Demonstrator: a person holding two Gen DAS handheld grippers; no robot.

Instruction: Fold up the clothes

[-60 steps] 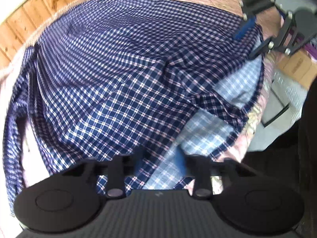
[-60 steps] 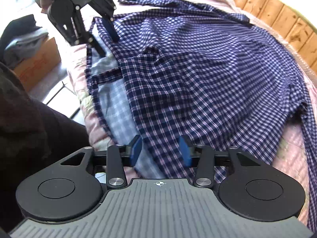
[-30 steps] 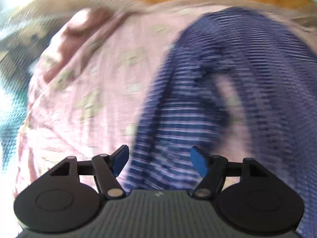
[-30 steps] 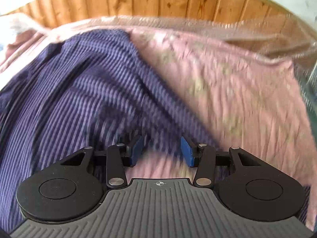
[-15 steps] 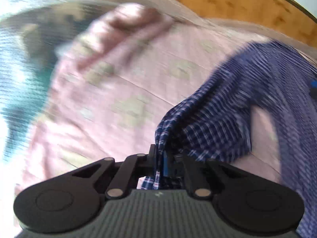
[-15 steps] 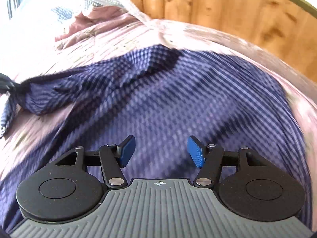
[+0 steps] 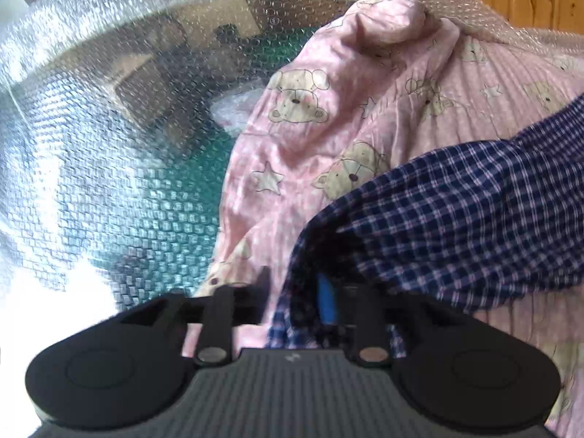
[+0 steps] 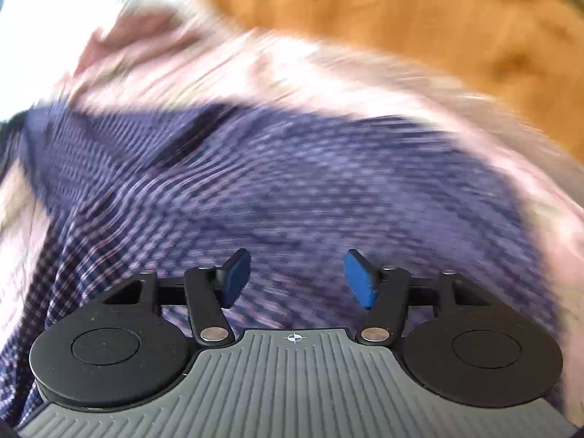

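Observation:
A navy checked shirt (image 7: 456, 211) lies on a pink bear-print bedsheet (image 7: 328, 116). My left gripper (image 7: 303, 292) is shut on the end of a shirt sleeve, which runs from the jaws off to the right. In the right wrist view the shirt (image 8: 292, 182) spreads wide and blurred below my right gripper (image 8: 297, 279), which is open and empty just above the fabric.
Bubble wrap (image 7: 109, 127) covers the area left of the sheet. A wooden panel wall (image 8: 401, 18) stands behind the bed. The pink sheet (image 8: 182, 62) shows beyond the shirt in the right wrist view.
My left gripper closed on the sleeve end and has swung left with it. My right gripper let go of the shirt, opened wider and is moving over the shirt body.

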